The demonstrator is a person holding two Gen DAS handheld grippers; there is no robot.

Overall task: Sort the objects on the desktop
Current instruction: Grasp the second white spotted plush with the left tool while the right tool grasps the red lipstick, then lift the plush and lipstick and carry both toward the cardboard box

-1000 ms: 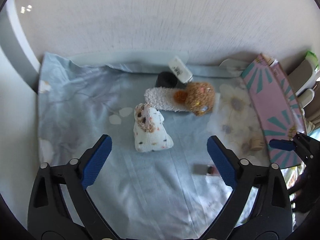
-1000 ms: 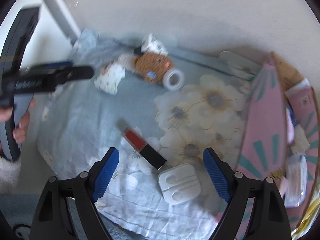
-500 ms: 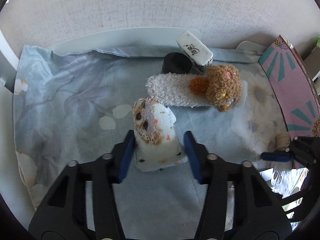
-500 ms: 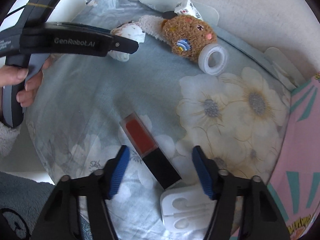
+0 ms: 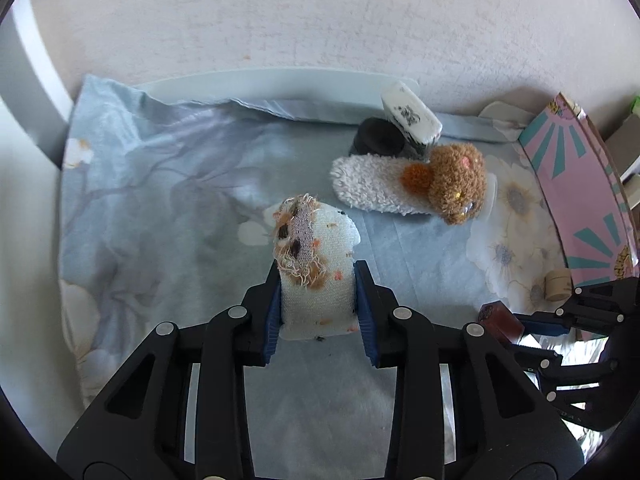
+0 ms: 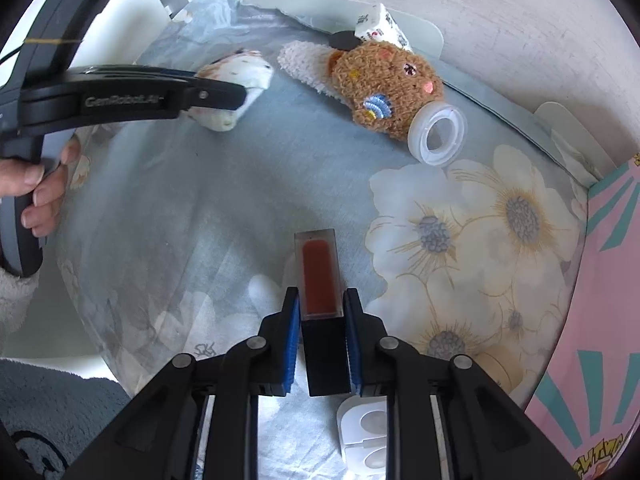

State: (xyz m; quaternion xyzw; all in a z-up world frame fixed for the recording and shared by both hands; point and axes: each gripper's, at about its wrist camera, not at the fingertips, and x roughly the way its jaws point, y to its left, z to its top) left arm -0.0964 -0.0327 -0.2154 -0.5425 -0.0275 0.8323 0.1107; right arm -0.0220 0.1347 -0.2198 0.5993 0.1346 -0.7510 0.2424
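A small white sock with orange and brown spots [image 5: 316, 248] stands between the blue pads of my left gripper [image 5: 319, 280]. Its jaws are closing and the pads press on the sock's sides. From the right wrist view the same sock [image 6: 240, 68] shows behind the left gripper's fingers [image 6: 224, 94]. My right gripper [image 6: 322, 296] is shut on the black cap end of a red lip gloss tube [image 6: 320, 276], whose clear end points away from me. Both grippers point steeply down at the blue floral cloth [image 6: 224, 184].
A brown bear plush on a fluffy white sock [image 5: 440, 184] lies at the back, beside a clear tape ring [image 6: 438, 134], a black disc [image 5: 378, 140] and a white block [image 5: 410, 118]. A white earphone case [image 6: 368, 436] lies under my right gripper. A pink box [image 6: 612, 320] stands at the right.
Both grippers dropped toward the cloth and closed. The left one went from wide open to gripping the spotted sock. The right one closed on the lip gloss tube, now lined up with its fingers.
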